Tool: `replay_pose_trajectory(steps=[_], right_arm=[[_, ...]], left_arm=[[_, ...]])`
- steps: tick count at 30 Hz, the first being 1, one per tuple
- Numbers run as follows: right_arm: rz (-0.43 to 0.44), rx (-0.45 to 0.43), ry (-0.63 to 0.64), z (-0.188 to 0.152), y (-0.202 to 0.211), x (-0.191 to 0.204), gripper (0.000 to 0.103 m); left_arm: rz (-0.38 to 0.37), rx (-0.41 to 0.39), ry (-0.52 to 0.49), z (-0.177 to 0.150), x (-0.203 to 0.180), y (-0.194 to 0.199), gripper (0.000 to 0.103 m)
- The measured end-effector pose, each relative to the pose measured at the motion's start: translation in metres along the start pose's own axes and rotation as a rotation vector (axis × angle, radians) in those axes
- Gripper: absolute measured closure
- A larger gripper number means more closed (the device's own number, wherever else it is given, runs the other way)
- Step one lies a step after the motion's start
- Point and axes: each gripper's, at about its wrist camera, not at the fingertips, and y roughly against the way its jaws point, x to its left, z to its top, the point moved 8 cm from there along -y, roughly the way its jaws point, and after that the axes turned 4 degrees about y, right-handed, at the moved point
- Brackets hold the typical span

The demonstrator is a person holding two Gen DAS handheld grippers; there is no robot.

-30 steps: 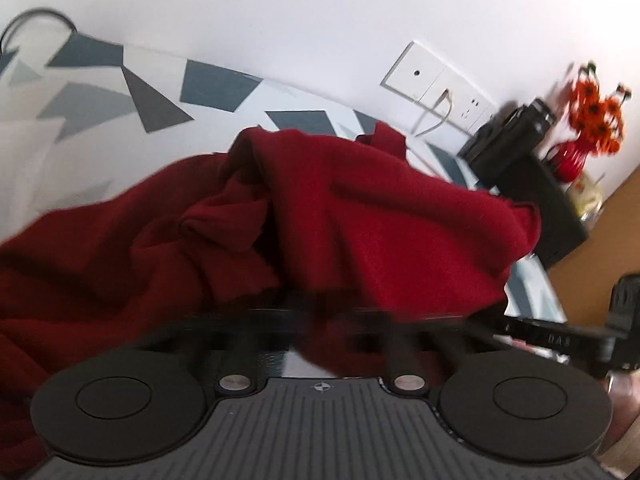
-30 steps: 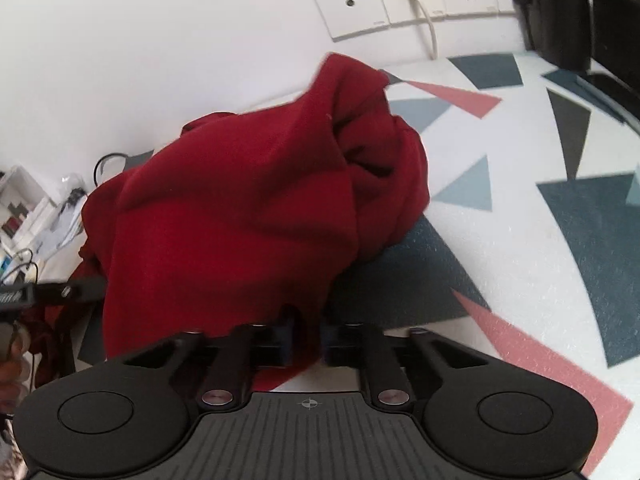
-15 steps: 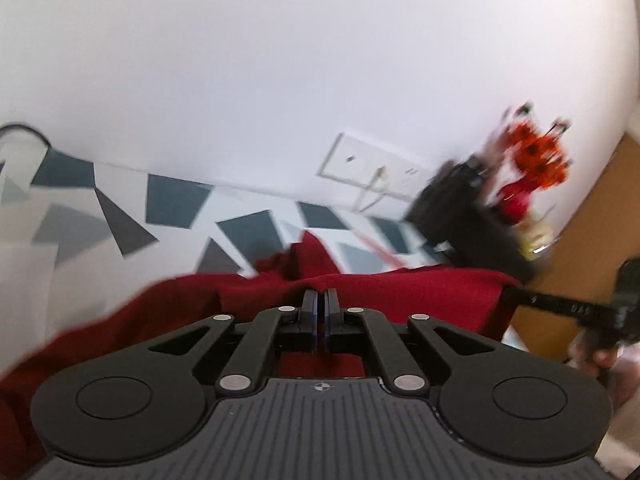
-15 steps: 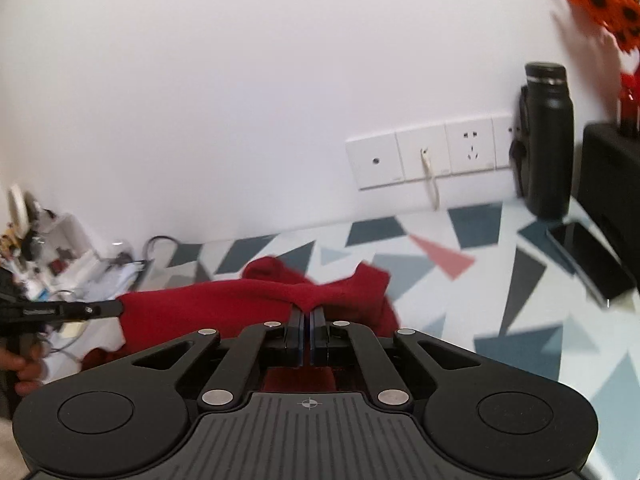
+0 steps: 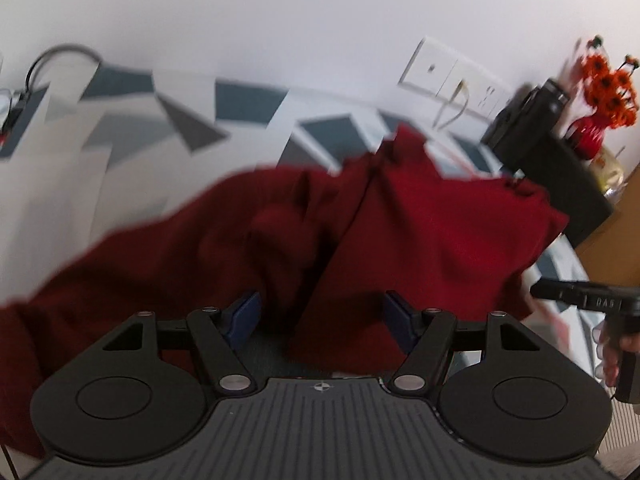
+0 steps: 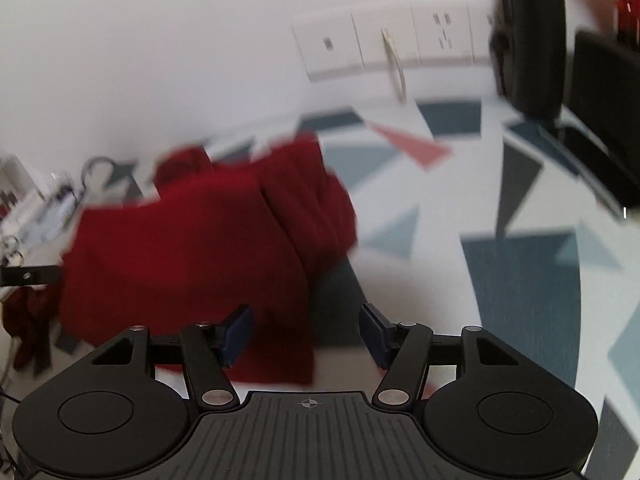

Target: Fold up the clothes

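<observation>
A dark red garment [image 5: 400,224] lies folded over on the patterned tabletop [image 5: 132,136], filling the middle of the left wrist view. My left gripper [image 5: 322,318] hangs just above its near edge with its jaws opening; cloth lies below the gap, and the blue pads [image 5: 244,314] do not press on it. In the right wrist view the same garment [image 6: 192,248] lies left of centre. My right gripper [image 6: 308,334] is over its near right corner, jaws opening, pads [image 6: 374,332] clear of the cloth. The other gripper's tip [image 5: 576,298] shows at the right.
Wall sockets with a white cable [image 6: 394,64] line the back wall. A black flask [image 6: 528,36] and a dark box [image 5: 560,176] stand at the back right, beside red flowers [image 5: 604,88] in a vase. Small clutter and cables [image 6: 36,208] sit at the far left.
Both grippers were shut on the red garment and lifted it; now both stand open and the garment lies dropped on the table, folded over.
</observation>
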Motion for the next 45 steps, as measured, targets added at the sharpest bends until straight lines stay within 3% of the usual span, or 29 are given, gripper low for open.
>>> replay_pose_trajectory(steps=[4, 5, 6, 7, 8, 9, 13, 18, 25, 28, 35, 45], right_arm=[[0.01, 0.012, 0.018, -0.006, -0.021, 0.012, 0.052], [0.008, 0.021, 0.029, -0.007, -0.026, 0.016, 0.057], [0.003, 0.025, 0.047, -0.007, -0.028, 0.02, 0.065], [-0.002, 0.026, 0.068, -0.008, -0.029, 0.023, 0.072], [-0.003, 0.033, 0.073, -0.008, -0.028, 0.024, 0.088], [-0.002, 0.043, 0.072, -0.008, -0.026, 0.024, 0.095], [0.049, -0.017, 0.066, -0.003, 0.01, 0.031, 0.097], [0.113, -0.073, 0.073, 0.001, 0.054, 0.036, 0.098], [0.229, -0.027, 0.089, -0.014, 0.075, 0.036, 0.098], [0.266, 0.014, 0.093, -0.025, 0.082, 0.037, 0.098], [0.223, -0.045, 0.06, -0.053, 0.129, 0.047, 0.098], [0.046, -0.154, -0.099, -0.132, 0.212, 0.082, 0.099]], left_arm=[[-0.005, -0.019, -0.026, -0.004, -0.012, -0.005, 0.035], [-0.008, -0.019, -0.035, -0.004, -0.014, -0.006, 0.037], [-0.009, -0.016, -0.039, -0.006, -0.015, -0.006, 0.053], [-0.011, -0.008, -0.033, -0.007, -0.015, -0.006, 0.08], [-0.016, 0.001, -0.018, -0.008, -0.013, -0.005, 0.093], [-0.022, 0.006, -0.005, -0.01, -0.012, -0.003, 0.094], [-0.035, -0.017, -0.007, -0.017, -0.018, 0.026, 0.095], [-0.051, -0.041, 0.06, -0.04, -0.031, 0.058, 0.095], [-0.019, -0.074, 0.179, -0.083, -0.054, 0.082, 0.095], [-0.075, -0.124, 0.231, -0.092, -0.066, 0.097, 0.095], [-0.257, -0.163, 0.172, -0.107, -0.082, 0.128, 0.095], [-0.462, -0.089, 0.049, -0.166, -0.075, 0.195, 0.096]])
